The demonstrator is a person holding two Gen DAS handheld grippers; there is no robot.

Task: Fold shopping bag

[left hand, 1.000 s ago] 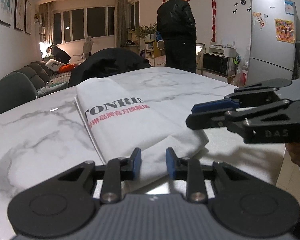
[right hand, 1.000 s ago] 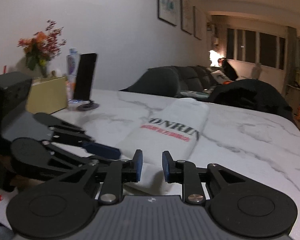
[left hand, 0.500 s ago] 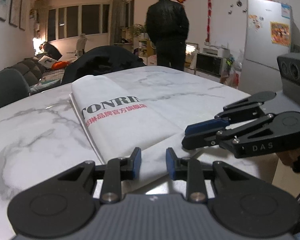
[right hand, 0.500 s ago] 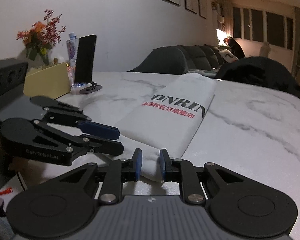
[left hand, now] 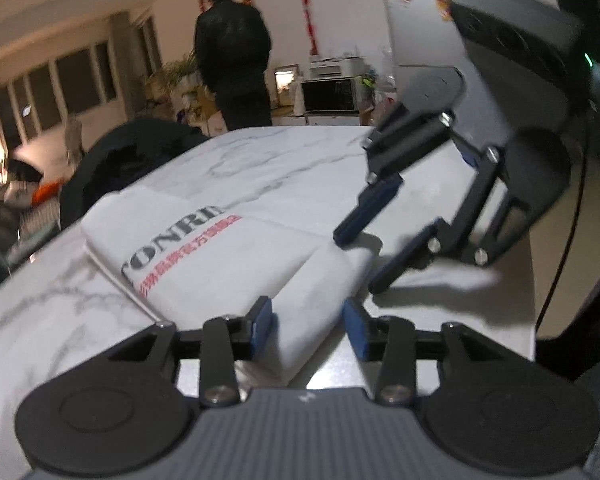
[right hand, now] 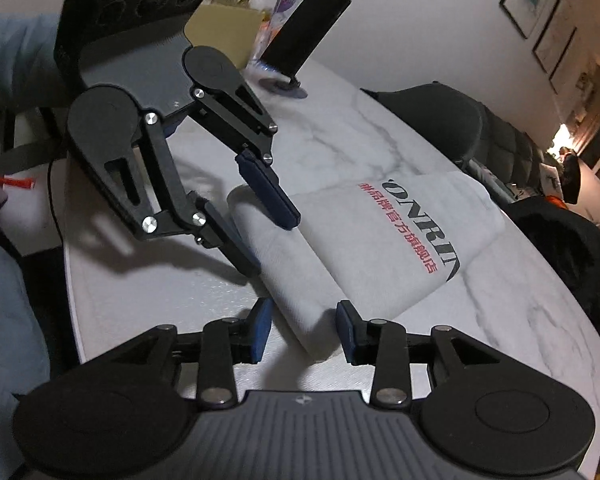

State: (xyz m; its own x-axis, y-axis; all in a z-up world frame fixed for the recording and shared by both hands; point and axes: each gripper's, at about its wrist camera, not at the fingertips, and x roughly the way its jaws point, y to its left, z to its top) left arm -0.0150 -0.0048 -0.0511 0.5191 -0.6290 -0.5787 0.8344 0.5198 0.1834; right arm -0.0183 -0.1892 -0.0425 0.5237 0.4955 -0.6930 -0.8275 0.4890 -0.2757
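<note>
A white fabric shopping bag (left hand: 228, 252), already folded into a long strip and printed with black letters and red characters, is lying flat on the marble-patterned bench (left hand: 284, 168), its near end reaching toward the bench's near edge. That near end is doubled over into a soft roll. The left gripper (left hand: 307, 322) is hovering at one side of this roll with its jaws apart, the fabric sitting between the blue pads but not being pinched. The right gripper (right hand: 303, 325) is doing the same from the other side, jaws apart around the rolled end. Each gripper is also showing in the other's view, tilted down toward the bag. A phone on a stand (right hand: 300, 40) is standing near the bench's far corner. A person in a dark jacket (left hand: 232, 64) is standing beyond the bench's far edge.
</note>
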